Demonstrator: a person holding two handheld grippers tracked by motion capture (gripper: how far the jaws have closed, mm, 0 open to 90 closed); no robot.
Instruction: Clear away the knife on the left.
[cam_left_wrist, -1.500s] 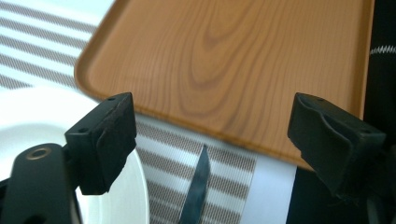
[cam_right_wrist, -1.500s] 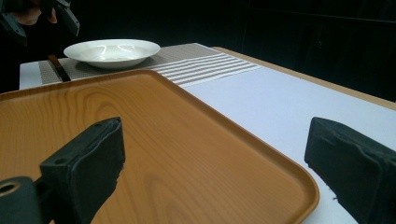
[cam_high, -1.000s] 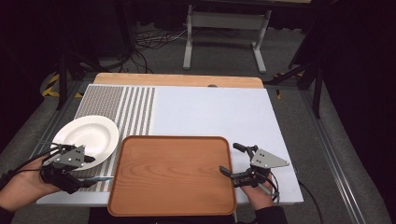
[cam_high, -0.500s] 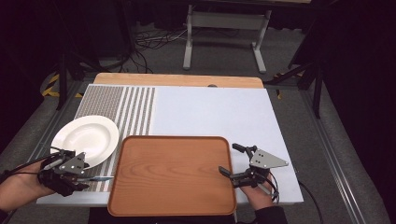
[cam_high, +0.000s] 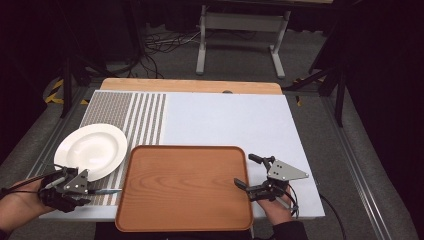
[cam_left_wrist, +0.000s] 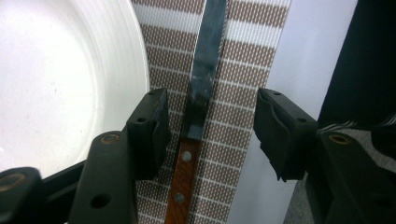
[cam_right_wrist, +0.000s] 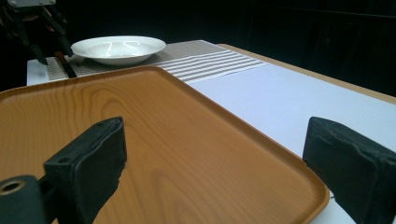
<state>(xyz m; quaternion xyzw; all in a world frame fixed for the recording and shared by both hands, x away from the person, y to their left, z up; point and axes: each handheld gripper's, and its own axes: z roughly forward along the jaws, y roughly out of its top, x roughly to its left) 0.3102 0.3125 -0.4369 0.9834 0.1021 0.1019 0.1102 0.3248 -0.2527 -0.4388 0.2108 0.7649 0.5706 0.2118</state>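
Left gripper (cam_left_wrist: 210, 126): jaws wide, straddling knife (cam_left_wrist: 196, 116) on striped mat (cam_left_wrist: 238, 70) beside white plate (cam_high: 91, 150) | Right gripper (cam_right_wrist: 215, 158): jaws wide, empty, at wooden tray (cam_high: 182, 187) right edge

In the left gripper view, the knife (cam_left_wrist: 196, 140) is cut off at both ends: its blade tip runs past the top edge and its wooden handle past the bottom. The white plate (cam_left_wrist: 60, 79) is cropped at the top and left edges. From the high view, the knife handle is hidden under the left tongs (cam_high: 70, 186). The wooden tray (cam_right_wrist: 154, 154) is cropped at the bottom of the right gripper view.
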